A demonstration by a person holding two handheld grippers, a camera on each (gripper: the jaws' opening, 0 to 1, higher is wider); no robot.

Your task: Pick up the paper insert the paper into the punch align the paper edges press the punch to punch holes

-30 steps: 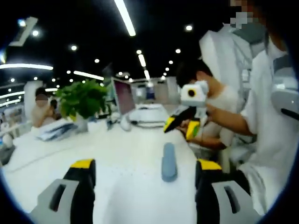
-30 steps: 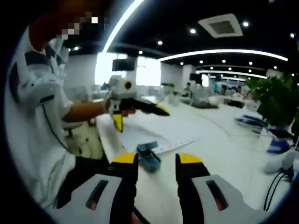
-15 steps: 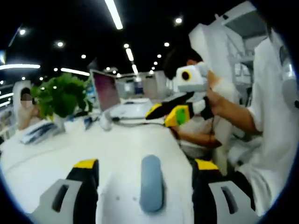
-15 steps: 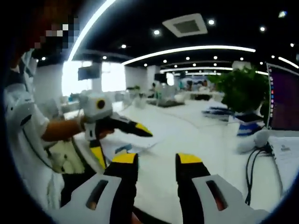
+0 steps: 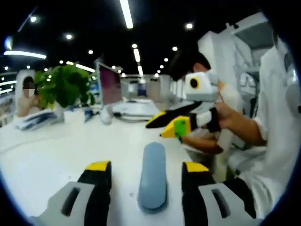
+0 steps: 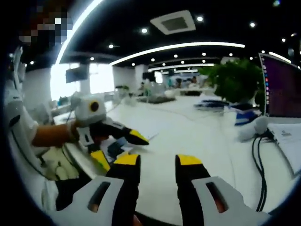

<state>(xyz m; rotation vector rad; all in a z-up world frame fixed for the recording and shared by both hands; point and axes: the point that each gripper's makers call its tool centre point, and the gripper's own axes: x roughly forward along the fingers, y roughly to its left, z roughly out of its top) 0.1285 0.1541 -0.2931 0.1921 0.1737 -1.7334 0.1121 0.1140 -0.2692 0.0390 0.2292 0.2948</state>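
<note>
A blue-grey hole punch (image 5: 153,175) lies on the white table (image 5: 56,155), pointing away from me. My left gripper (image 5: 146,167) is open, with one yellow-tipped jaw on each side of the punch. In the right gripper view the left gripper (image 6: 120,148) comes in from the left in a person's hand, and the punch (image 6: 113,147) shows blue between its spread jaws. A corner of the white paper (image 6: 150,137) is faintly visible past it. My right gripper (image 6: 157,161) is open with nothing in it. It also hovers above the table beyond the punch as the right gripper (image 5: 163,126).
A potted plant (image 5: 63,89) and a monitor (image 5: 107,84) stand at the back of the table. In the right gripper view, dark cables (image 6: 257,155), a monitor (image 6: 282,84) and a plant (image 6: 233,82) are on the right. A person (image 5: 188,70) sits beyond the table's right edge.
My left gripper has moved in on the punch, which now looks larger between its jaws, and the jaws have narrowed a little. The right gripper view has swung slightly, and the right gripper stays open.
</note>
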